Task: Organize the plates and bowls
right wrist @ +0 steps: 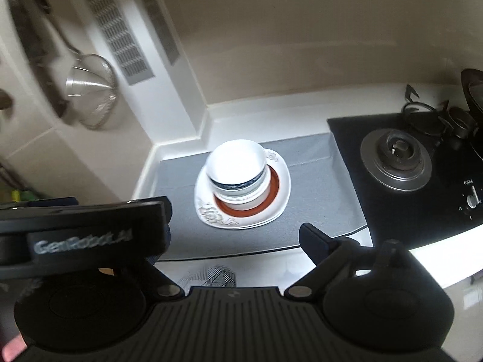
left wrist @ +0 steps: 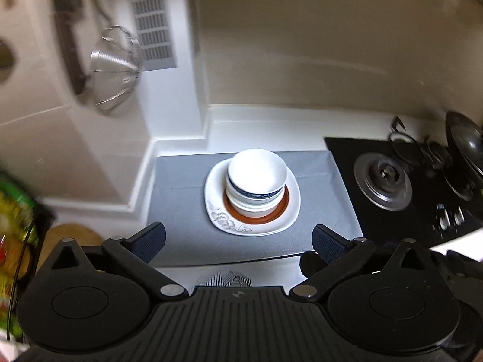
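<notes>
White porcelain bowls (left wrist: pixel 256 178) sit nested in a stack, the topmost plain white inside and one beneath it ringed with a dark blue band, ahead of and below both hand-held grippers. The stack rests on a small plate with a rust-orange rim (left wrist: pixel 282 208), which in turn lies on a larger white plate (left wrist: pixel 223 220) with rounded corners and a grey floral pattern on the edge nearest the grippers. These plates lie on a grey mat (left wrist: pixel 178 187) spread over the white table (left wrist: pixel 256 117), in the corner where the beige wall meets a white pillar. The left hand-held gripper (left wrist: pixel 238 239) has its jaws spread wide apart with nothing between them, its dark ribbed fingers (left wrist: pixel 149 239) framing the near edge of the mat, well short of the dishes. The right hand-held gripper (right wrist: pixel 232 235) also stands wide open and empty; only its right finger (right wrist: pixel 314 238) shows clearly, since the body of the left gripper, marked with pale lettering, crosses in front of its left side. To the right of both grippers a black gas hob (left wrist: pixel 422 187) lies beside the mat, with a round metal burner (left wrist: pixel 382 181) and a dark pan (left wrist: pixel 465 150) at the far right edge. Up to the left, a metal mesh strainer (left wrist: pixel 116 66) hangs on the wall next to a slatted vent grille (left wrist: pixel 152 21).
</notes>
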The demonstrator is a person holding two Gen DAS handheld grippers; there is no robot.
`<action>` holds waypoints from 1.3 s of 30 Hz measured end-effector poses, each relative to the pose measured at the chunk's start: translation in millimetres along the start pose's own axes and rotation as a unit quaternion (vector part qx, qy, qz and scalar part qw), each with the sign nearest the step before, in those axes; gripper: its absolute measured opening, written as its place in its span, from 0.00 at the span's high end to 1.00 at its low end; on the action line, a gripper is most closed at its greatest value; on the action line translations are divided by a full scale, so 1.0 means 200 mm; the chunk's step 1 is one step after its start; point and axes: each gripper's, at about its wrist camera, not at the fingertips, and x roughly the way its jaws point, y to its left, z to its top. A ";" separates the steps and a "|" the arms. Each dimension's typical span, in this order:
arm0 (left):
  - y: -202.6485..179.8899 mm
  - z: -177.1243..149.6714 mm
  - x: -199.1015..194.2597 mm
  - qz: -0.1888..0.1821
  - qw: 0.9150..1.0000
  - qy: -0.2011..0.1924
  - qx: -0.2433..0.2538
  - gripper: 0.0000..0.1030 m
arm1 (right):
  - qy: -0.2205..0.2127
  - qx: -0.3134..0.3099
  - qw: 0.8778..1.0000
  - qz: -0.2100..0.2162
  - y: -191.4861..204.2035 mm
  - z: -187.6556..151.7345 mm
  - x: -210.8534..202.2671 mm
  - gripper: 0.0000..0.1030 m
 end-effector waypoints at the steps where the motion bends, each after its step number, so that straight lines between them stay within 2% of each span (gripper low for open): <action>1: -0.01 -0.02 -0.03 0.008 1.000 0.004 -0.008 0.00 | 0.004 -0.007 1.000 0.003 -0.01 -0.01 -0.03 0.07; 4: -0.04 -0.07 -0.12 0.024 1.000 0.010 -0.018 0.00 | 0.020 -0.022 1.000 0.010 -0.03 -0.03 -0.11 0.07; 9: -0.11 -0.14 -0.26 0.046 0.999 0.011 -0.024 0.00 | 0.018 -0.038 0.999 0.017 -0.06 -0.10 -0.24 0.06; 12: -0.14 -0.19 -0.32 0.065 0.998 0.006 -0.023 0.00 | 0.019 -0.042 0.999 0.015 -0.08 -0.13 -0.29 0.02; 16: -0.20 -0.24 -0.40 0.093 0.995 -0.002 -0.019 0.00 | 0.031 -0.042 0.998 0.023 -0.11 -0.17 -0.35 0.02; 22: -0.23 -0.30 -0.47 0.073 0.997 -0.005 -0.038 0.00 | 0.025 -0.056 0.998 0.022 -0.14 -0.22 -0.45 0.02; 26: -0.29 -0.33 -0.51 0.092 0.995 -0.008 -0.029 0.00 | 0.023 -0.059 0.998 0.021 -0.17 -0.25 -0.49 0.02; 39: -0.42 -0.39 -0.59 0.096 0.995 -0.009 -0.022 0.00 | 0.014 -0.056 0.998 0.017 -0.28 -0.30 -0.60 0.02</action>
